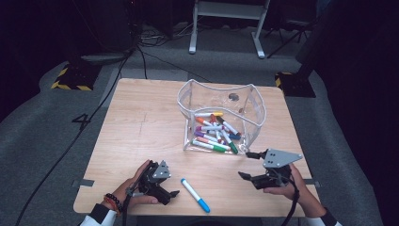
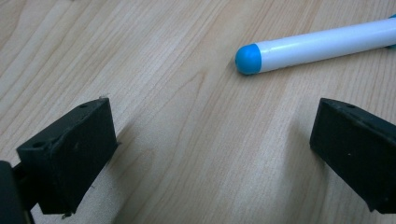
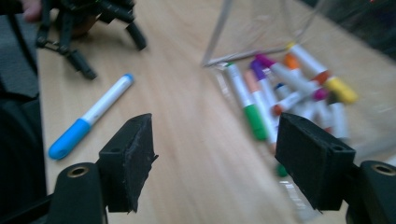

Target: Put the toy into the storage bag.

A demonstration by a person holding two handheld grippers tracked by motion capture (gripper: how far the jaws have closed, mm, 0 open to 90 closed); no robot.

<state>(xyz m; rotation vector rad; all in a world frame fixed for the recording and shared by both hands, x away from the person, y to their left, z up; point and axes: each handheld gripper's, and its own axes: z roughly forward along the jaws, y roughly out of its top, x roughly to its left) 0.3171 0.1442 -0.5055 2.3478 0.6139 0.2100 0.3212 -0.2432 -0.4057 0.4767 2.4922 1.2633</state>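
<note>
1. Left gripper (image 1: 162,184) rests low on the counter (image 1: 141,122), jaws released, the blue-capped marker (image 2: 322,44) just beyond them, likely next to grasp
2. Right gripper (image 1: 251,165), jaws released and empty, faces the clear pouch (image 1: 254,106) holding markers (image 3: 280,93)

We count one clear pouch (image 1: 254,106) on the worktop (image 1: 141,127), holding roughly nine or ten markers (image 1: 214,134); they overlap, so we cannot fix the number. One blue-capped marker (image 1: 195,195) lies loose outside it. We also count two grippers, a left gripper (image 1: 165,187) and a right gripper (image 1: 248,165).
</note>
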